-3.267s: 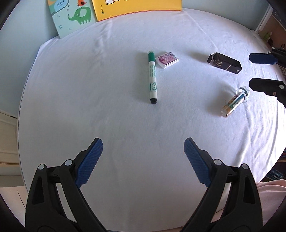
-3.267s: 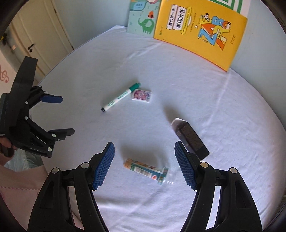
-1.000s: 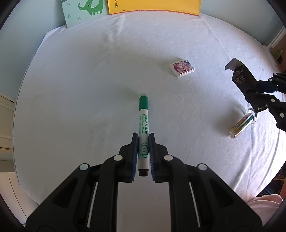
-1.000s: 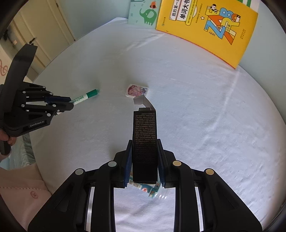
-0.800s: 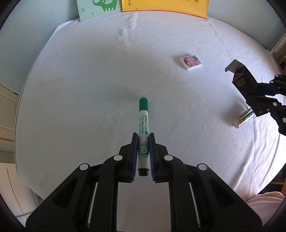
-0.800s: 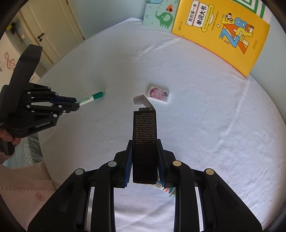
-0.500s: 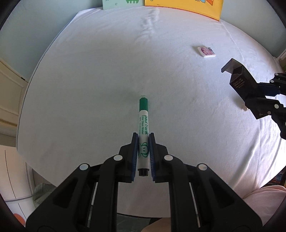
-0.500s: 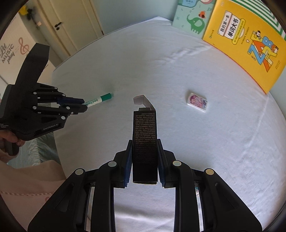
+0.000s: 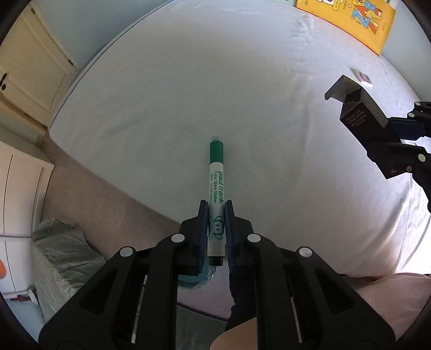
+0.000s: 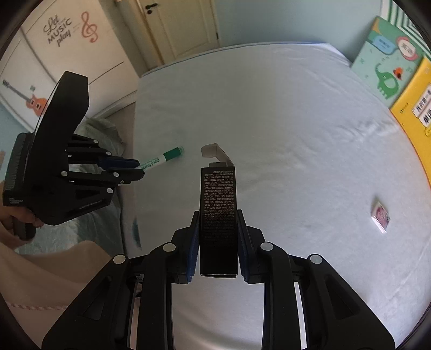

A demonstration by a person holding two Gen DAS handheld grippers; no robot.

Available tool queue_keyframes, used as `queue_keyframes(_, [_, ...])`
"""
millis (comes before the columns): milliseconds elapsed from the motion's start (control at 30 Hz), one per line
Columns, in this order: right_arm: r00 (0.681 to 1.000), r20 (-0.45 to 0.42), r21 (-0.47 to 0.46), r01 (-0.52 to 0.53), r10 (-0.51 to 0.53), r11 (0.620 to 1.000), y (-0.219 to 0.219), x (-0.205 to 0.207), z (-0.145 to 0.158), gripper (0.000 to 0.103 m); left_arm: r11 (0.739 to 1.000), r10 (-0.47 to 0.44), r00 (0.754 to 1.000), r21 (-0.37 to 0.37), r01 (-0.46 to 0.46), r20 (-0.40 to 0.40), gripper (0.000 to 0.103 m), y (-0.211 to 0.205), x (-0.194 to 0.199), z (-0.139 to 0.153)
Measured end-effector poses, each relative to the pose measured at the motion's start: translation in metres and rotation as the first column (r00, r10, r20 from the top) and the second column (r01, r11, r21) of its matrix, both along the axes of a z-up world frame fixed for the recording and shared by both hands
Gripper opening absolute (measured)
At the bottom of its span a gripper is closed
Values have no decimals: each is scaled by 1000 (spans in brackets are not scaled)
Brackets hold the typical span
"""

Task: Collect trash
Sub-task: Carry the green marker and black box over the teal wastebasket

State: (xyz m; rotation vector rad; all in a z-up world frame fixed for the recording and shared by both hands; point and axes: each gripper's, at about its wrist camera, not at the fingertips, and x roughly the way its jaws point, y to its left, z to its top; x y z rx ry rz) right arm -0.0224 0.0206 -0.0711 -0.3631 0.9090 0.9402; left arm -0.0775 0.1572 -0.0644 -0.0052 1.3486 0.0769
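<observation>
My left gripper (image 9: 216, 208) is shut on a green-capped white marker (image 9: 216, 183), which sticks out forward over the bed's left edge. My right gripper (image 10: 218, 215) is shut on a tall black carton (image 10: 218, 204) with its top flap open, held above the white sheet. In the left wrist view the right gripper (image 9: 383, 140) and the carton (image 9: 359, 107) hang at the right. In the right wrist view the left gripper (image 10: 133, 168) and the marker (image 10: 163, 158) are at the left, held by a hand (image 10: 23, 219).
A small pink card pack (image 10: 380, 216) lies on the white bed sheet (image 10: 282, 121). Picture books (image 10: 388, 64) lean on the far wall. Beside the bed on the floor sits a grey-green plastic bag (image 9: 62, 255). A door (image 10: 175, 24) and cupboards stand beyond.
Both grippers have swung left across the bed with the marker and the carton still held. The small bottle has left view; the bed's edge, the floor and the plastic bag have come in.
</observation>
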Motion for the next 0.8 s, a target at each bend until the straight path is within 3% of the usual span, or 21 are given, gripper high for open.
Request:
queue_keyframes(133, [993,10,-20,-114,115,993,41,-16,2,26,995,98,995,7,-98,-4,11,31,-31,0])
queue_keyframes(333, [956,21,-55,-291,292,955,102,-44,7,26,971,239,971,18,-238,-23,11,67,-74,-8])
queue_keyframes(533, [891,24,-91,-449,453,889,154,-77,8,26,927,374,926,14,-374,-45,11,95,-116,-14])
queue_keyframes(800, [790,2,-131,-608,613,783,206,-106,1,26,846,532,843,12,-533,-74,11,119,-154,-24])
